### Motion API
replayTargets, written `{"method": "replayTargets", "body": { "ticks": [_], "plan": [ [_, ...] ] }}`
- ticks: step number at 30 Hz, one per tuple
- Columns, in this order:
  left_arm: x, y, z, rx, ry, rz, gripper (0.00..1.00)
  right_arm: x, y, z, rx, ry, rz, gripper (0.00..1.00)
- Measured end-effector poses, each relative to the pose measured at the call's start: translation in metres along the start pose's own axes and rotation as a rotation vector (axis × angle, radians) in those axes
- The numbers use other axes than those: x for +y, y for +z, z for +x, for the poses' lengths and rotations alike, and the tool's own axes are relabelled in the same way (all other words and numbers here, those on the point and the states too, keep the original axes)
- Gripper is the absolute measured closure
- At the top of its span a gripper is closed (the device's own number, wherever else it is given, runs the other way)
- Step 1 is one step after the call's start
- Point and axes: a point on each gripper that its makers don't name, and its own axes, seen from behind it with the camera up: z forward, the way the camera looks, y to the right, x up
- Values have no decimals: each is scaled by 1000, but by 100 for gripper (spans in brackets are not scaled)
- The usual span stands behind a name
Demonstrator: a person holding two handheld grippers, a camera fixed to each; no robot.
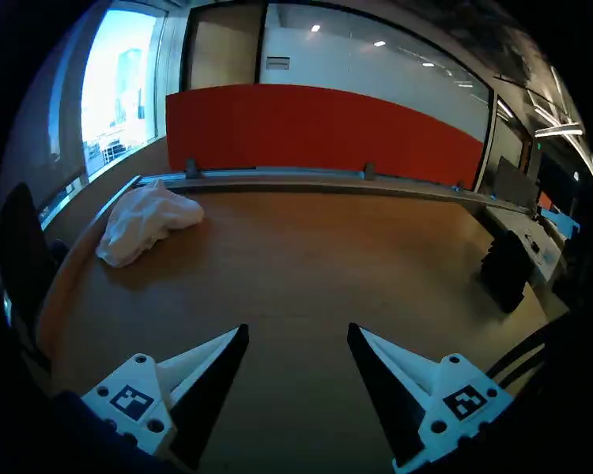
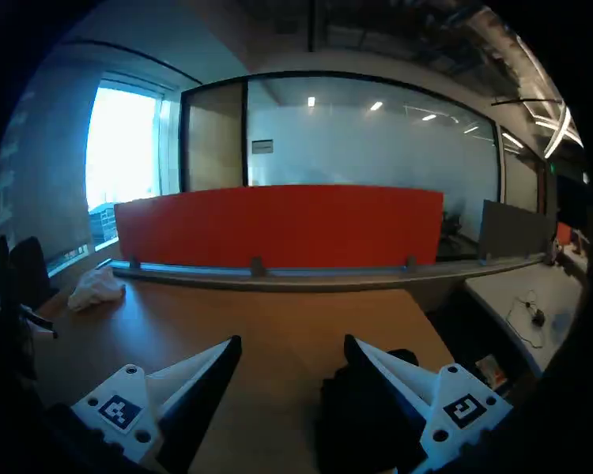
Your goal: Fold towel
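Towel [image 1: 148, 221] lies crumpled in a white heap at the far left corner of the wooden table [image 1: 320, 261], near the red divider [image 1: 320, 130]. Its long axis runs slantwise, from the table's left edge toward the divider. Left gripper [image 1: 296, 340] is held low and level over the wood, tongs apart, well apart from the towel. Right gripper [image 2: 292, 347] is level too, tongs apart, the towel far to its left

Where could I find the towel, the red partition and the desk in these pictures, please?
towel [image 1: 148, 221], left gripper view, middle of the crumpled white heap.
red partition [image 1: 320, 130], left gripper view, centre of its panel.
desk [image 1: 312, 261], left gripper view, bare wooden top.
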Motion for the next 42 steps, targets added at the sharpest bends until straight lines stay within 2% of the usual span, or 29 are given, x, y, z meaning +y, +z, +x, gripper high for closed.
{"method": "replayTargets", "body": {
  "ticks": [9, 15, 21, 30, 42],
  "plan": [
    [-16, 1, 40, 120, -15, 34, 7, -16, 2, 18, 74, 11, -31, 0],
    [-29, 2, 67, 204, -40, 57, 7, -32, 5, 23, 78, 8, -33, 0],
    [-36, 2, 87, 268, -43, 64, 7, -47, 8, 35, 108, 16, -54, 0],
    [-39, -1, 103, 330, -61, 61, 7, -82, 9, 48, 156, 18, -48, 0],
    [-43, -8, 111, 393, -52, 71, 7, -121, 7, 53, 168, -31, -35, 0]
  ]
}}
